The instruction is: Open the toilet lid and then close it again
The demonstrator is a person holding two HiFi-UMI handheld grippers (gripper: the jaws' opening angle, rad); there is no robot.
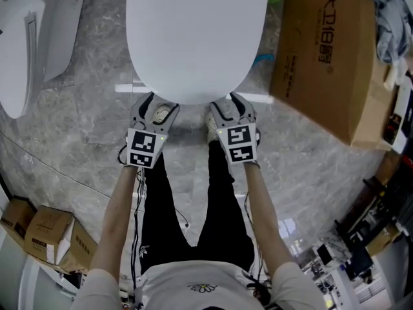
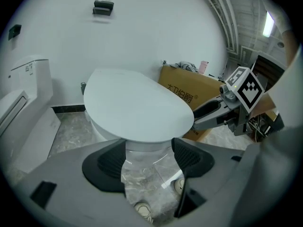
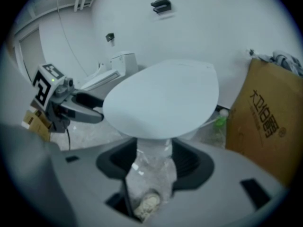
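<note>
Black trousers (image 1: pixel 222 225), a white printed shirt (image 1: pixel 193 279) and pale shoes (image 1: pixel 162 113).

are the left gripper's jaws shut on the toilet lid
No, the left gripper has jaws apart, grey floor showing between them, under the white oval toilet lid.

Left gripper (image 1: pixel 157 108): pointed forward, jaws apart. Left marker cube (image 1: pixel 143 148) faces up.
Right gripper (image 1: pixel 230 107): pointed forward, jaws apart, near the left one and level with it. Right marker cube (image 1: pixel 237 144) faces up.
Left forearm (image 1: pixel 119 212), right forearm (image 1: pixel 266 215): bare, stretched ahead, converging slightly toward the grippers.
</note>
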